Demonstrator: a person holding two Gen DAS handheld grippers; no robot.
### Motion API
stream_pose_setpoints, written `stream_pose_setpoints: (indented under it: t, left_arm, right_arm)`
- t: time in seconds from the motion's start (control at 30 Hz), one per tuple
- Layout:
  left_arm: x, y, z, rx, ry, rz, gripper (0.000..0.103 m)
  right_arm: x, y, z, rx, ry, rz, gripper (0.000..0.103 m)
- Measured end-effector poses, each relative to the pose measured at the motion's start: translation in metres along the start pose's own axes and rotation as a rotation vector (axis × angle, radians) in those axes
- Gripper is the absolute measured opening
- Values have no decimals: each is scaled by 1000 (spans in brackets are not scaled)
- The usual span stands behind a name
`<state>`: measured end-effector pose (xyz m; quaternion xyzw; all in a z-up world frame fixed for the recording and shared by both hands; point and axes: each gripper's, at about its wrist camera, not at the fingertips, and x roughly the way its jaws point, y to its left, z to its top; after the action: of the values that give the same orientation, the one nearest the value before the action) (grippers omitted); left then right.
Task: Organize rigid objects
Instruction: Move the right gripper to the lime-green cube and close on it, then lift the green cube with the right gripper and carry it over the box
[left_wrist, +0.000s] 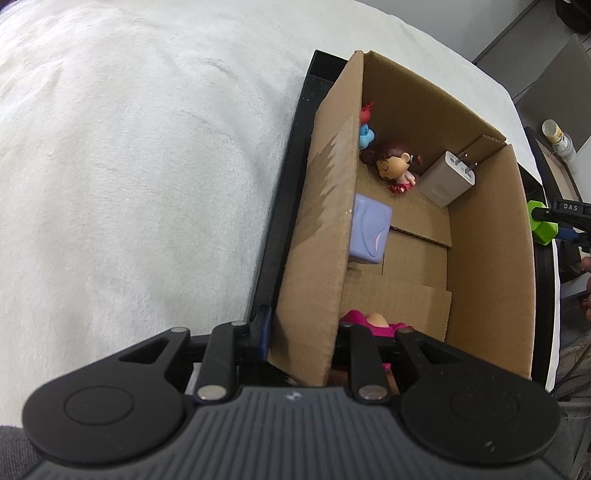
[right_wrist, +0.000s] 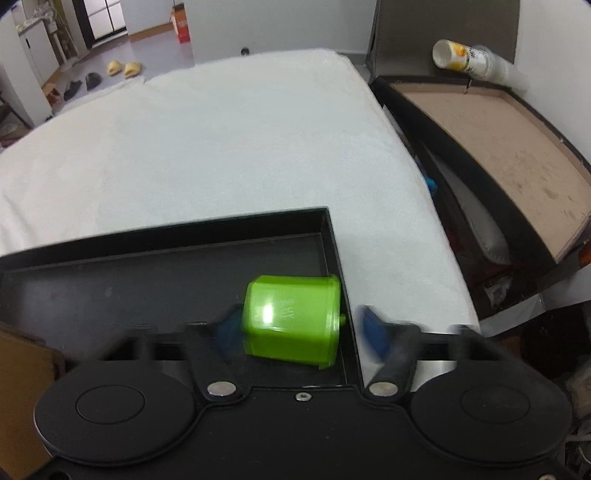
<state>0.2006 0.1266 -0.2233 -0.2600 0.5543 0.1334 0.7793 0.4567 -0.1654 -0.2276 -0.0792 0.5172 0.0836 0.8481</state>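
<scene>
Cup (right_wrist: 291, 321) lies between right gripper's (right_wrist: 299, 332) unclenched jaws; left jaws clench box wall (left_wrist: 314, 258).

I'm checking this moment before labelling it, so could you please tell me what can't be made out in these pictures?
- Pink toy figure, left wrist view: mostly hidden behind the left gripper, whose jaws clamp the brown cardboard box wall.
- Red and blue toys, left wrist view: cut off by that wall.
- Right gripper, right wrist view: motion-blurred; contact with the lime-green plastic container unclear.
- Black tray: near part hidden by the gripper.
</scene>
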Motion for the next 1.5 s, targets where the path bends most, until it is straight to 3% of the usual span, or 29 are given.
stream_pose_setpoints:
  t: [0.1,0.13,0.83,1.5]
  left_arm:
    - [1,0,0,-5,1,1,22]
    - [1,-1,0,-7,0,0,22]
    - [-3,3,-1,-9,0,-15,23]
    - [-12,15,0,-41,-8,-53,24]
  right_arm:
    - [-8,3,-3,-37,-11,-1,56]
    - [-10,2,-3,-45,-12,3,49]
    - [-76,12,-24,-153,-14,128,50]
    - [-137,53,-23,-252,-53,201,50]
